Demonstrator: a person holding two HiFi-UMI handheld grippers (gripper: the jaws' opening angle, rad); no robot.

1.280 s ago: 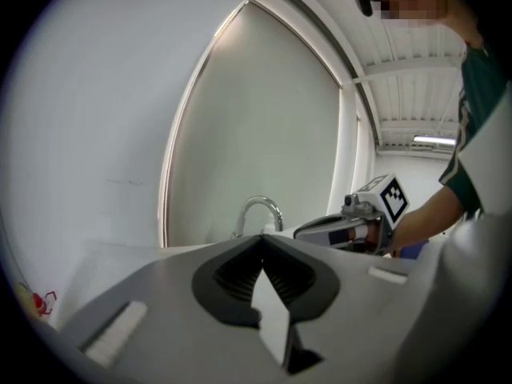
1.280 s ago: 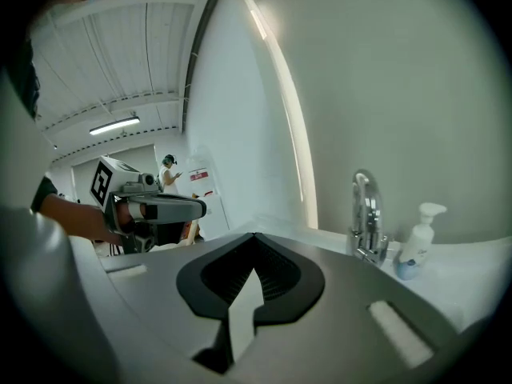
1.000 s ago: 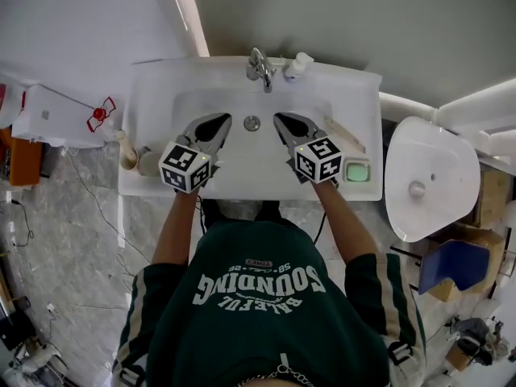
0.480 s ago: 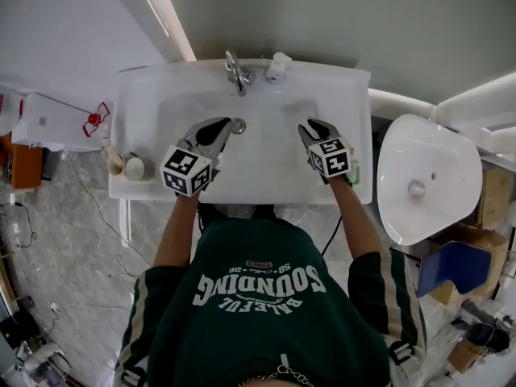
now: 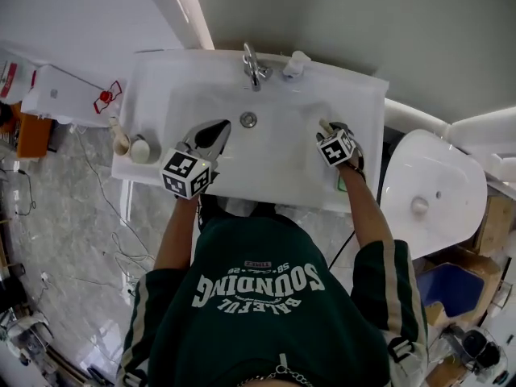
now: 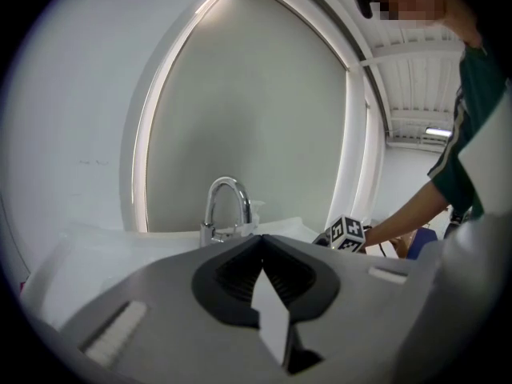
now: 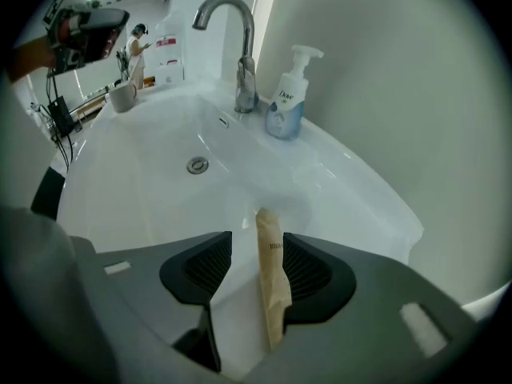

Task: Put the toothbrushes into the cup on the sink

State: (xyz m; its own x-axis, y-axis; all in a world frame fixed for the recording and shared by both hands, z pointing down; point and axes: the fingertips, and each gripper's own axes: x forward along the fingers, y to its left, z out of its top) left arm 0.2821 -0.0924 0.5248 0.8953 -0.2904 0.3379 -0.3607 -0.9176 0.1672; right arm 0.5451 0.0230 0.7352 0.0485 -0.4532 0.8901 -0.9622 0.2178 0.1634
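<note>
A toothbrush in a tan paper wrapper (image 7: 270,278) lies on the white sink (image 5: 274,180), near its right rim. My right gripper (image 7: 258,238) is down over it with its jaws opening. The wrapper sits between them against the right pad, with a gap on the left side. In the head view this gripper (image 5: 329,129) is at the sink's right side. The white cup (image 5: 141,149) stands on the sink's left ledge, also visible far off as a cup (image 7: 122,96). My left gripper (image 5: 216,129) hovers shut and empty over the basin's left half, pointing at the faucet (image 6: 224,206).
The faucet (image 5: 252,64) and a soap pump bottle (image 5: 297,63) stand at the back rim. A tan stick-like thing (image 5: 119,138) lies left of the cup. The drain (image 5: 248,120) is mid-basin. A white toilet (image 5: 427,200) stands right of the sink.
My right gripper has moved right and back to the sink's right side, and its jaws have parted around the wrapped toothbrush. The left gripper has hardly moved.
</note>
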